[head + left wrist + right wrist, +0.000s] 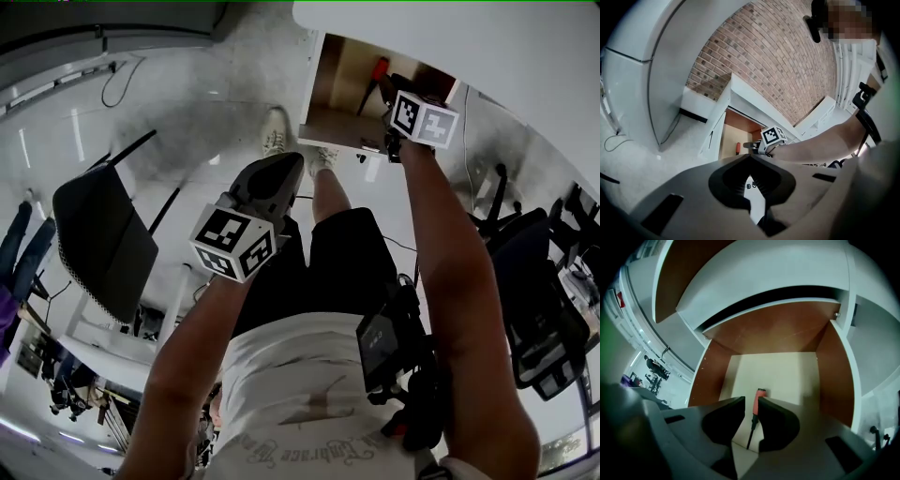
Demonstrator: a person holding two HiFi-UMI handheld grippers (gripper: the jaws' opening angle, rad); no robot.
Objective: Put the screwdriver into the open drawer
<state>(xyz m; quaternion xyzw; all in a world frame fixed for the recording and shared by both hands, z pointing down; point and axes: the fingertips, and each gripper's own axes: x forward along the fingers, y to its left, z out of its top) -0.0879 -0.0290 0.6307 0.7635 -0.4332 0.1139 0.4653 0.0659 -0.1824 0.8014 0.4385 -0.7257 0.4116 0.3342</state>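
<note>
Screwdriver (758, 404) lies on the cream drawer floor (787, 376); right gripper (751, 400) parted, empty (left gripper (750, 157) closed).

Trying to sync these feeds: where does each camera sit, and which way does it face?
Head view: on the person's head, facing steeply down at floor and open drawer; shows forearms, torso, legs.
Left gripper view: on the left hand-held gripper, facing brick wall and drawer; shows shut jaws, right forearm.
Right gripper view: on the right hand-held gripper, looking into the drawer; shows parted jaws.
Shared: all show the screwdriver in the drawer.
</note>
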